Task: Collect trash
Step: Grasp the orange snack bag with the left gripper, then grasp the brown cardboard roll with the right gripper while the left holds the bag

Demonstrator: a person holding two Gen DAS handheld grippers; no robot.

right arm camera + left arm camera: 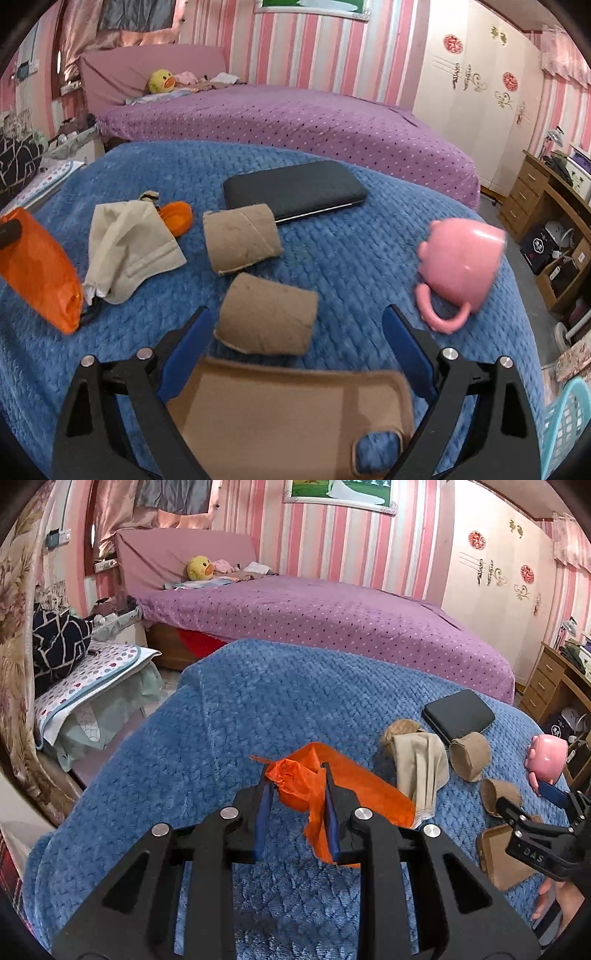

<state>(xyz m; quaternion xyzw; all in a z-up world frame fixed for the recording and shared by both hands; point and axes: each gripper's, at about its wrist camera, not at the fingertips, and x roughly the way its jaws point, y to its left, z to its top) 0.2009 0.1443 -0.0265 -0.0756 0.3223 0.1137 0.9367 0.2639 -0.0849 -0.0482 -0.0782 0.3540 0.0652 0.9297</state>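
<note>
My left gripper [295,775] is shut on the crumpled end of an orange plastic bag [354,790], which lies on the blue blanket [221,720]; the bag also shows in the right wrist view [37,266]. My right gripper [297,317] is open, its fingers on either side of a cardboard tube [267,319] without touching it. A second cardboard tube [240,238] lies just beyond. A beige cloth [129,247] lies beside the bag. A flat tan cardboard piece [288,417] lies under the right gripper.
A black case [295,190] lies at the far middle of the blanket. A pink mug [461,266] lies tipped on its side at the right. A small orange cap [179,218] sits behind the cloth. A turquoise basket [565,428] stands at the right edge. A purple bed [332,620] lies beyond.
</note>
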